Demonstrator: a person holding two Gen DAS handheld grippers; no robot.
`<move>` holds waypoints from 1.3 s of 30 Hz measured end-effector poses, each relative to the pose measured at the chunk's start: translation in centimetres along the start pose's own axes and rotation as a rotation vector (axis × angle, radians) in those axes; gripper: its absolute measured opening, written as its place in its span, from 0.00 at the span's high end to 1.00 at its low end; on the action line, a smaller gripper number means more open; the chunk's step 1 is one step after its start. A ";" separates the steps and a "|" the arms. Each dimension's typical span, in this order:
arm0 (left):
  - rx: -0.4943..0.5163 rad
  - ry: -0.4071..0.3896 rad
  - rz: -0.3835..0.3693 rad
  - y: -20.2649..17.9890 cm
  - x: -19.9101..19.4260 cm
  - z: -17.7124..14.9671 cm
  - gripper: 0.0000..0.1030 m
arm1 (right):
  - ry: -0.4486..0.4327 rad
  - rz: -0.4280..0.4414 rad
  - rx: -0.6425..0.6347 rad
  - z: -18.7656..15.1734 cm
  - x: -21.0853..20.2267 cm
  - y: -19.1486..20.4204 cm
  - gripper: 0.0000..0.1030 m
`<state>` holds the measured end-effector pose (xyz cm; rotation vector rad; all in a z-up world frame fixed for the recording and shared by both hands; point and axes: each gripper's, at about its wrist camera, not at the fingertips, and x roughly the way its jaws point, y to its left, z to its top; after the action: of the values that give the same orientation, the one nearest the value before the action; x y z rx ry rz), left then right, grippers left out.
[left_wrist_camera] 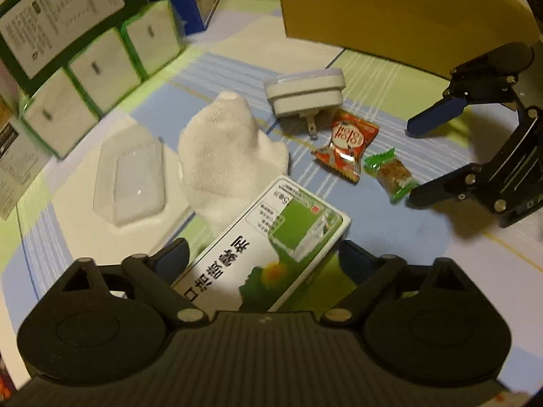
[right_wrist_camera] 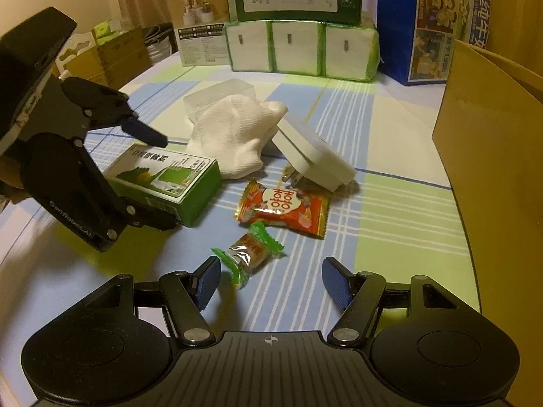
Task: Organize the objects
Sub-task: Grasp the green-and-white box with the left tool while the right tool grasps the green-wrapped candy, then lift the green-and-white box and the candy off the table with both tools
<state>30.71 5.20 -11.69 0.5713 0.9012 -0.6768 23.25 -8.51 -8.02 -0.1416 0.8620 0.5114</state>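
From the left wrist, the left hand-held gripper [left_wrist_camera: 261,257] straddles the green tea box [left_wrist_camera: 268,247], fingers apart and not yet closed; the box lies against the white sock [left_wrist_camera: 224,152] — closing carelessly could drag the sock along.

From the right wrist, the right hand-held gripper [right_wrist_camera: 269,285] stands open just short of the green candy [right_wrist_camera: 249,252] on the table [right_wrist_camera: 390,224]; the slick wrapper may squirt out.

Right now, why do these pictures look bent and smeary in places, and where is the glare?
Left wrist view: fisheye bends the cardboard box; the tissue packs are motion-smeared. Right wrist view: sharper, with glare on the red snack packet and dim yellowish light.
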 end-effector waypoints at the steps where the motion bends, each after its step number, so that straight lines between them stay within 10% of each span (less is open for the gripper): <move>1: -0.009 0.016 0.011 -0.2 -0.2 0.0 0.21 | 0.001 0.002 0.004 0.0 0.0 0.0 0.38; 20: -0.490 -0.050 0.138 -5.2 -3.0 -2.9 0.50 | -0.043 0.008 -0.019 0.1 0.8 0.9 0.77; 39: -0.534 -0.137 0.193 -5.1 -3.5 -2.5 0.47 | -0.086 -0.018 -0.125 -0.3 1.4 1.6 0.61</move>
<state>24.12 4.53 -10.83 0.1283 0.8416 -0.2760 23.05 -6.70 -9.11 -0.2399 0.7439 0.5507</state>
